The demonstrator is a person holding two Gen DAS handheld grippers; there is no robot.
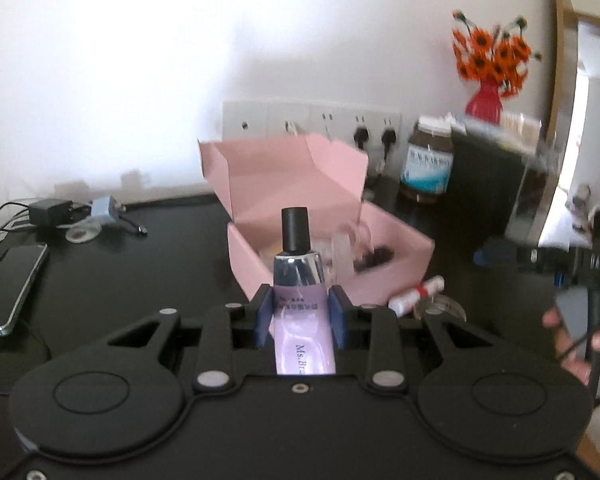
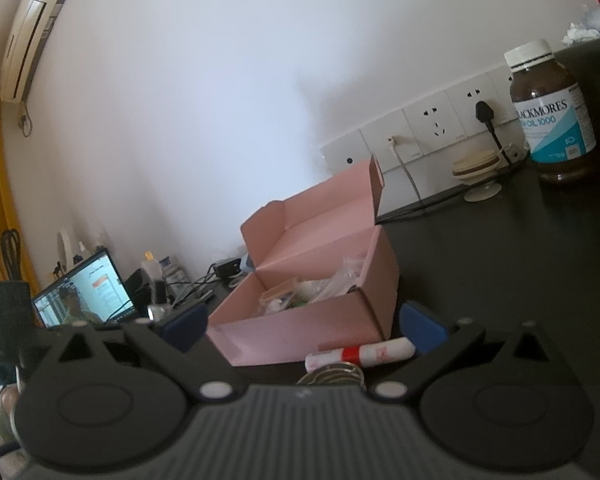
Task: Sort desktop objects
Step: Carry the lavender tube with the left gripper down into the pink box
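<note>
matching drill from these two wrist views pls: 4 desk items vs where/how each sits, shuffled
Items:
1. lilac tube
2. pink box
3. brown supplement bottle
4. white roll with red band

Places:
A. standing by the wall sockets
B. lying on the desk just in front of the box
C. clamped in the left gripper, cap up
D. lid open, small items inside

Pairs: 1-C, 2-D, 3-A, 4-B

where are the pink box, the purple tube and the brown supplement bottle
pink box (image 2: 300,336), right wrist view, on its front wall
purple tube (image 1: 302,320), left wrist view, on its lilac body
brown supplement bottle (image 2: 554,120), right wrist view, on its label
</note>
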